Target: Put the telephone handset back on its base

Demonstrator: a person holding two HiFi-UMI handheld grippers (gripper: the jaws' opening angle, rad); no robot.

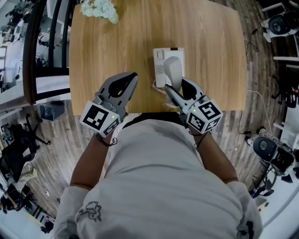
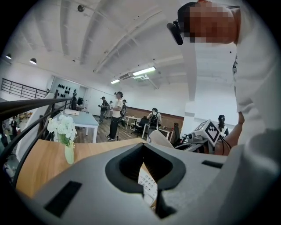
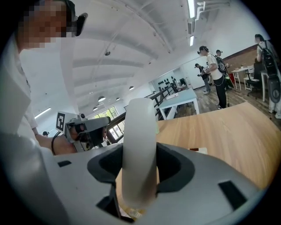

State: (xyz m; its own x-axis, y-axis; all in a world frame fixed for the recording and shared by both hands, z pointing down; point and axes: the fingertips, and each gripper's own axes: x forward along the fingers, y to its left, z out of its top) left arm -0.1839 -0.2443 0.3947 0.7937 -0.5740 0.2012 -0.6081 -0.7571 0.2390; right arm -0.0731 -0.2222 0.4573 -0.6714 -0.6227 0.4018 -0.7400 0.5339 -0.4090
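The white telephone base (image 1: 161,59) lies on the wooden table (image 1: 210,51) in the head view. Its keypad (image 2: 147,184) shows through the left gripper's jaws. My right gripper (image 1: 174,89) is shut on the white handset (image 1: 173,70), which hangs just above the base, pointing away from me. In the right gripper view the handset (image 3: 139,149) stands upright between the jaws of the right gripper (image 3: 136,204). A coiled cord (image 1: 159,87) hangs at the table's near edge. To the left, over that edge, my left gripper (image 1: 132,77) is shut and holds nothing.
A small vase of white flowers (image 1: 100,9) stands at the table's far left corner, also in the left gripper view as the vase (image 2: 66,136). The table's near edge (image 1: 140,111) runs right in front of the person's body. People and tables stand far behind.
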